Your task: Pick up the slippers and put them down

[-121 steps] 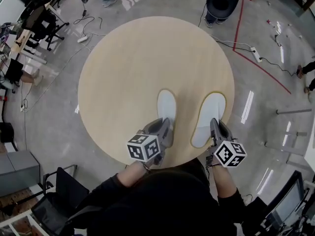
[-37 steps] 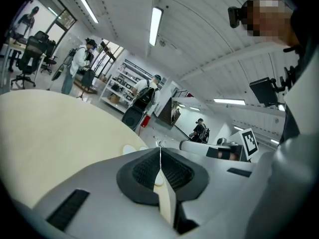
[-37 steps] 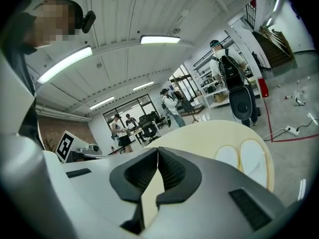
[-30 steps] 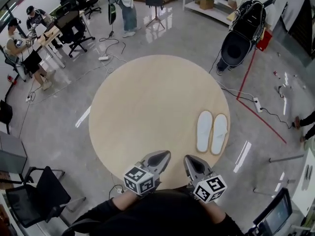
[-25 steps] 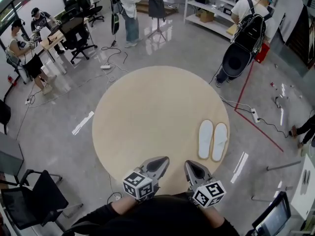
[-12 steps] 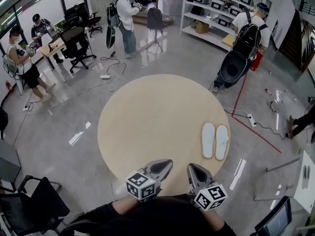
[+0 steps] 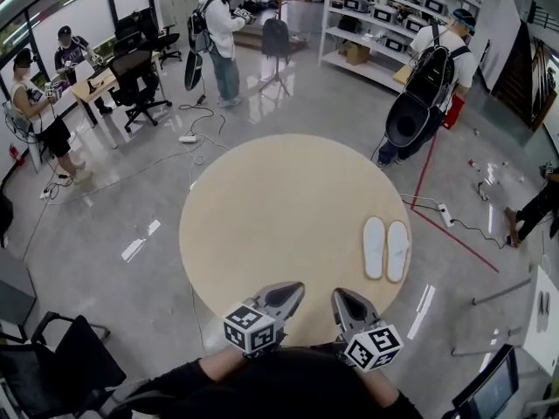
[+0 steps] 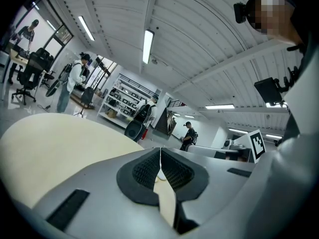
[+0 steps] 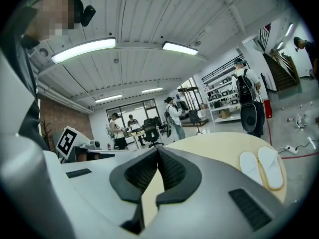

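Head view counts two white slippers (image 7: pixel 385 250), one round wooden table (image 7: pixel 279 208) and two grippers. The slippers lie flat, side by side and touching along their length, on the right part of the table near its rim. The left gripper (image 7: pixel 288 291) and the right gripper (image 7: pixel 342 297) hang just beside each other over the near edge, well apart from the slippers. In each gripper view the dark pads meet along a thin seam with nothing between them, so both tongs are closed and empty. Four people stand or sit around the room, and part of a fifth shows at the right edge.

Nearly five seconds ago each gripper was at the heel of one slipper at the near edge of the table, and the slippers lay apart from each other. Since then the pair has been set down together on the right and the grippers have come back to the near edge. Over the last second the slippers keep their place on the table.
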A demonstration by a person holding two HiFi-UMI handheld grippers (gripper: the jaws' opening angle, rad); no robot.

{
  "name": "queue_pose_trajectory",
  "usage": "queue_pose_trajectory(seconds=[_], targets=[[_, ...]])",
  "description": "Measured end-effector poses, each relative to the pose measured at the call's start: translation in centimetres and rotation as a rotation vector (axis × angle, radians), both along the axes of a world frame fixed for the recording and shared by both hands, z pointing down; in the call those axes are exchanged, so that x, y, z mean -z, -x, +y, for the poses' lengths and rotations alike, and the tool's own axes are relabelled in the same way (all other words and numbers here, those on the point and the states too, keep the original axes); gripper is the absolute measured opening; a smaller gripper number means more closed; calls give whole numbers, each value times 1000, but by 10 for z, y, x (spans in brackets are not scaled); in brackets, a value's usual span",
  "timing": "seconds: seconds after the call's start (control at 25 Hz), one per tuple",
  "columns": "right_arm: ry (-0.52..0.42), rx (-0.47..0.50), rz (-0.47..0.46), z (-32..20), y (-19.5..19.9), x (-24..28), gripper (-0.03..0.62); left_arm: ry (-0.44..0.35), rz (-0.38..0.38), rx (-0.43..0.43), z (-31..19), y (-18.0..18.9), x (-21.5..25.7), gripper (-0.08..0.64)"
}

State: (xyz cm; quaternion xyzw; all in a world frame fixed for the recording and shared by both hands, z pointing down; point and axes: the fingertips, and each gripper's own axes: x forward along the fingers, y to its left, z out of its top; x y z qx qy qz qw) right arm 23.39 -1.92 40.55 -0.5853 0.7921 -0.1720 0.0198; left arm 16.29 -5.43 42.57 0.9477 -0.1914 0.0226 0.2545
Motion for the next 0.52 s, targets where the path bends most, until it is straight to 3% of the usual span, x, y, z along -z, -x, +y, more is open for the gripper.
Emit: queue_pose_trajectory(seconds=[0.52], targets=[[-16,20,5,-28,0,2,14,-25,12,60,-29,7,6,23]])
